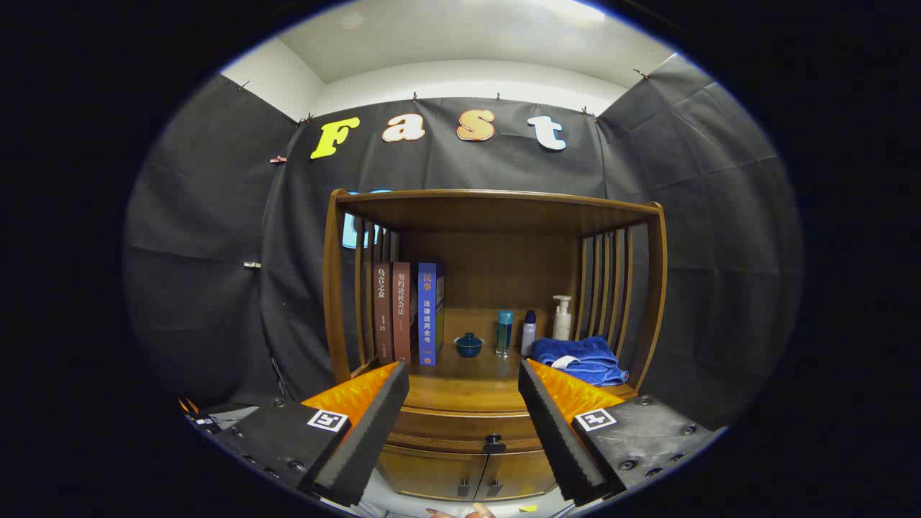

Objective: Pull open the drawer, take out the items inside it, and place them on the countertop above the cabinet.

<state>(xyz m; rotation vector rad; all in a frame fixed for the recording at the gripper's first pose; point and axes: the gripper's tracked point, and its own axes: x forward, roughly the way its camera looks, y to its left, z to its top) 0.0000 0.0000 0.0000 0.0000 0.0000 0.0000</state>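
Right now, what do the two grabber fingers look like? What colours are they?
The gripper has two wide-apart fingers. Each one is bright orange on the outer side, with a thick black foam pad facing inward; one pad's edge looks ridged. Behind them sit black blocks with small screws, and each block wears a white square sticker with a black pattern.

Black cloth (209, 273) hung as booth wall on three sides. White wall (460, 83) and white ceiling (468, 32) seen above cloth. Bright light (568, 8) seen on ceiling. Wooden shelf unit (496, 208) stood against cloth.
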